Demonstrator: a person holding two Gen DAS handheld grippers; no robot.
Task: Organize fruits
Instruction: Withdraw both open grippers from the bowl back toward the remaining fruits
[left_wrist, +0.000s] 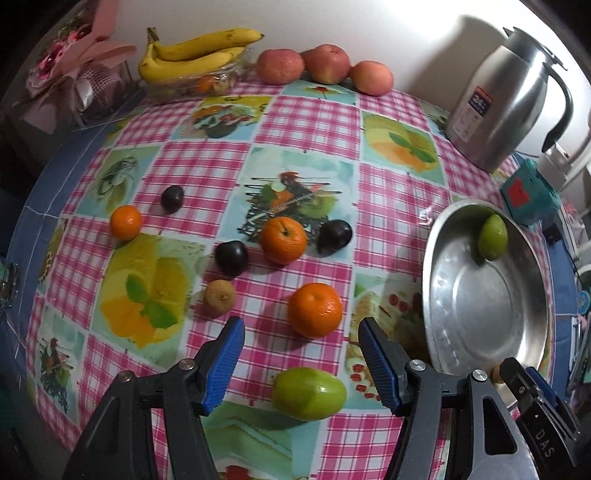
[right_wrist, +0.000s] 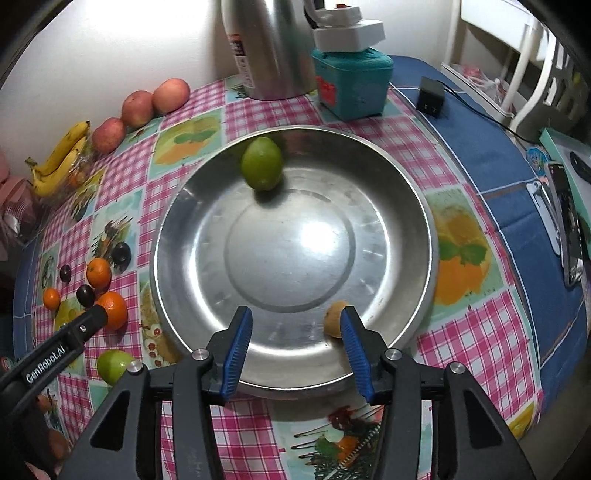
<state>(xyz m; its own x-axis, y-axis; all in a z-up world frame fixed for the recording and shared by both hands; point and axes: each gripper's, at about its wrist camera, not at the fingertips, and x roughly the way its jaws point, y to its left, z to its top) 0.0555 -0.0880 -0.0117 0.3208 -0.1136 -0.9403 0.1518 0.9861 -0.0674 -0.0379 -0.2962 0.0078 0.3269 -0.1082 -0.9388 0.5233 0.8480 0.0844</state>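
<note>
My left gripper (left_wrist: 301, 326) stands open above the checked tablecloth. A green fruit (left_wrist: 309, 393) lies between its fingers, apart from both pads, and an orange (left_wrist: 315, 310) sits just past the tips. Two more oranges (left_wrist: 283, 240), three dark plums (left_wrist: 231, 257) and a small brown fruit (left_wrist: 219, 297) lie scattered beyond. My right gripper (right_wrist: 295, 317) is open over the near side of the steel bowl (right_wrist: 417, 206). A small brown fruit (right_wrist: 335, 319) rests in the bowl beside the right fingertip (right_wrist: 349, 321), and a green fruit (right_wrist: 262, 163) lies at the bowl's far side.
Bananas (left_wrist: 195, 51) and three apples (left_wrist: 327, 62) line the wall at the back. A steel jug (left_wrist: 506, 99) and a teal box (right_wrist: 352, 85) stand behind the bowl. A black adapter (right_wrist: 430, 96) and a phone (right_wrist: 569, 221) lie on the blue cloth to the right.
</note>
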